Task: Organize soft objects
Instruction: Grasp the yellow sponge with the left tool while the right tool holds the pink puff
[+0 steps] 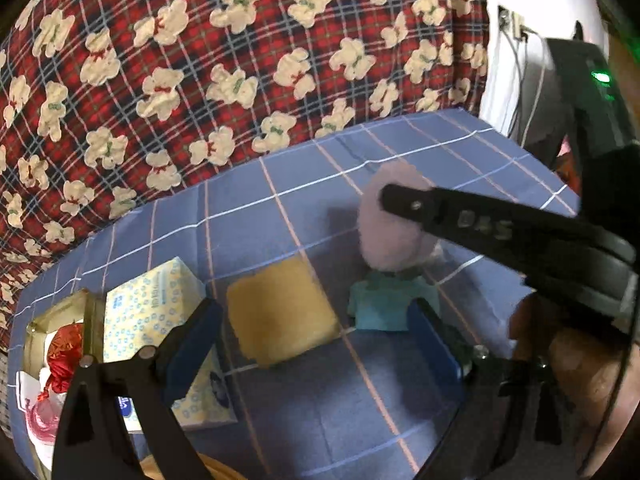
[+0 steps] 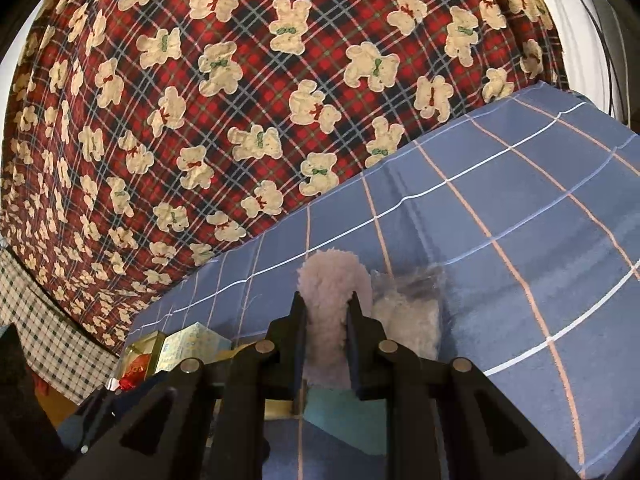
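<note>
Right gripper [image 2: 326,320], angled down, pinches pale plush [image 2: 324,304] over blue checked cloth [image 2: 520,240]; left gripper [image 1: 316,316] hovers spread above sponge [image 1: 280,316].

A home, likely a bedroom. A blue checked sheet [image 2: 500,248] spreads below a teddy-bear plaid quilt [image 2: 240,100]; a tissue box [image 1: 154,304] lies on the sheet.

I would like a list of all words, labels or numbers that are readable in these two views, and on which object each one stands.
"DAS": raised letters on a finger of the right gripper, seen upside down from the left wrist; the reading is not certain.
Tissue box: blue label patches with print, too blurred to read.
White packet below the box: blue logo, partly hidden by the left gripper, unreadable.
Right wrist view: no readable text.
</note>
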Demonstrator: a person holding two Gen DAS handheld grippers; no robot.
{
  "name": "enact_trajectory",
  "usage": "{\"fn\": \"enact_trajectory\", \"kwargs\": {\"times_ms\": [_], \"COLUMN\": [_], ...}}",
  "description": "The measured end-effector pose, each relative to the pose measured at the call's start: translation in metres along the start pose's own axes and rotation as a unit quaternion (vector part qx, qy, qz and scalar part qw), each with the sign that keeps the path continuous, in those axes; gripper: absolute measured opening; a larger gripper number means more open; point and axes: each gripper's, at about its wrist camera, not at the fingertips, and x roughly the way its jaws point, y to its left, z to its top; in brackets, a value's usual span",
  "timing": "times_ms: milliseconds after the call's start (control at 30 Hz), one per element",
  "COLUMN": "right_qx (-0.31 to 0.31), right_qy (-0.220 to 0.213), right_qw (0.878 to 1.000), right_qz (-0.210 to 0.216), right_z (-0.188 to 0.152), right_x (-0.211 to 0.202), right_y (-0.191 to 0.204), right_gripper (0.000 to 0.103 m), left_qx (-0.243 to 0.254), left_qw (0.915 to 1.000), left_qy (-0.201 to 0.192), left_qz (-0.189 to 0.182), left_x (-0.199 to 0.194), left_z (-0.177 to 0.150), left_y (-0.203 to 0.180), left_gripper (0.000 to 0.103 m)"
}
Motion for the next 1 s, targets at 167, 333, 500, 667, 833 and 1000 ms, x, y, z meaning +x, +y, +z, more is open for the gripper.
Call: {"fn": "enact_trajectory", "kwargs": {"times_ms": [167,333,500,667,833,1000], "right_qx": [-0.002,-0.009,-0.021,-0.029,-0.041,-0.047], "right_qy": [-0.014,-0.009,-0.011,-0.022,-0.023,-0.024], "right_qw": [1.000,1.000,0.999,0.999,0.998,0.997], "right_qz": [-0.011,-0.019,-0.026,-0.031,-0.043,-0.049], "right_z": [0.002,0.001,-0.001,-0.001,-0.002,-0.002], "right_x": [-0.005,-0.002,-0.001,-0.004,-0.003,-0.003], "right_y": [0.000,0.001,0.005,0.008,0.010,0.011], "right_gripper": [0.019,0.019,0.019,0.019,0.019,0.019], "left_qx": [0.020,0.005,-0.037,-0.054,-0.069,-0.077], "left_qw": [0.9995,0.9987,0.9959,0.9936,0.9897,0.9869], "left_qy": [0.023,0.051,0.082,0.099,0.126,0.141], "left_qz": [0.011,0.003,-0.009,-0.007,-0.010,-0.010], "left_x": [0.008,0.021,0.032,0.037,0.053,0.066], "left_z": [0.000,0.000,0.002,0.008,0.005,-0.002], "left_y": [-0.001,0.000,0.010,0.018,0.019,0.019], "left_gripper": [0.095,0.089,0.086,0.086,0.085,0.072]}}
